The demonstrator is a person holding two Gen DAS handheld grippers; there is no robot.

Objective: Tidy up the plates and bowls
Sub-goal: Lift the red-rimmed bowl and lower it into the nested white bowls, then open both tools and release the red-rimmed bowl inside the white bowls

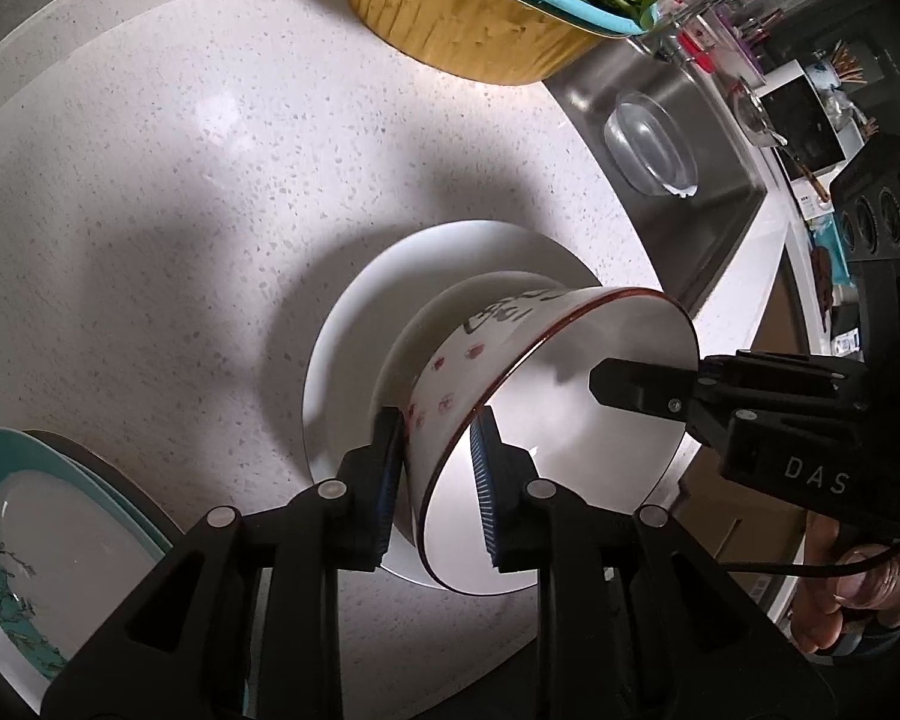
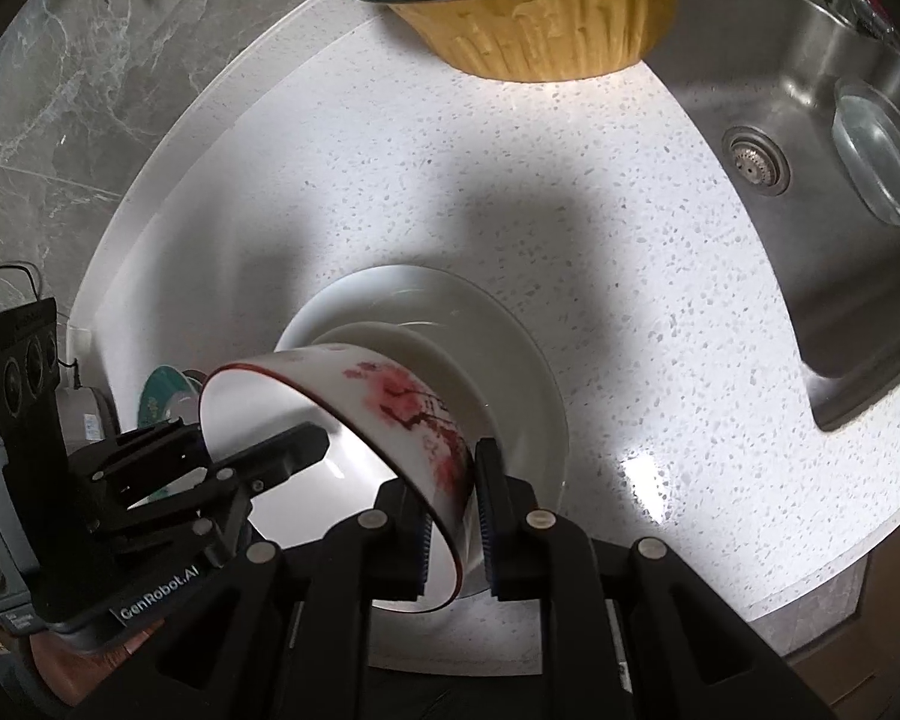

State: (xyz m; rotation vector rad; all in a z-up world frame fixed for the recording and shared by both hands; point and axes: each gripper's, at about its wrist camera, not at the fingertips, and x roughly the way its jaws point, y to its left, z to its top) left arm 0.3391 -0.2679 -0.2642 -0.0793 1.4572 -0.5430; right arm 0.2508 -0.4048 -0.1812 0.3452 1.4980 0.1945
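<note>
A white bowl with a red rim and red blossom print (image 1: 480, 360) (image 2: 414, 402) is held tilted on its side above a white plate (image 1: 354, 324) (image 2: 510, 348), with a smaller white dish (image 2: 426, 354) under it. My left gripper (image 1: 438, 480) is shut on the bowl's rim from one side. My right gripper (image 2: 456, 516) is shut on the rim from the opposite side, and it also shows in the left wrist view (image 1: 642, 387). The left gripper also shows in the right wrist view (image 2: 294, 450).
Teal-rimmed plates (image 1: 42, 540) lie stacked at the left. A yellow basin with a blue colander of greens (image 1: 468, 6) (image 2: 540, 18) stands at the back. A steel sink (image 2: 810, 192) holds a clear glass bowl (image 1: 651, 141). The counter edge runs at the right.
</note>
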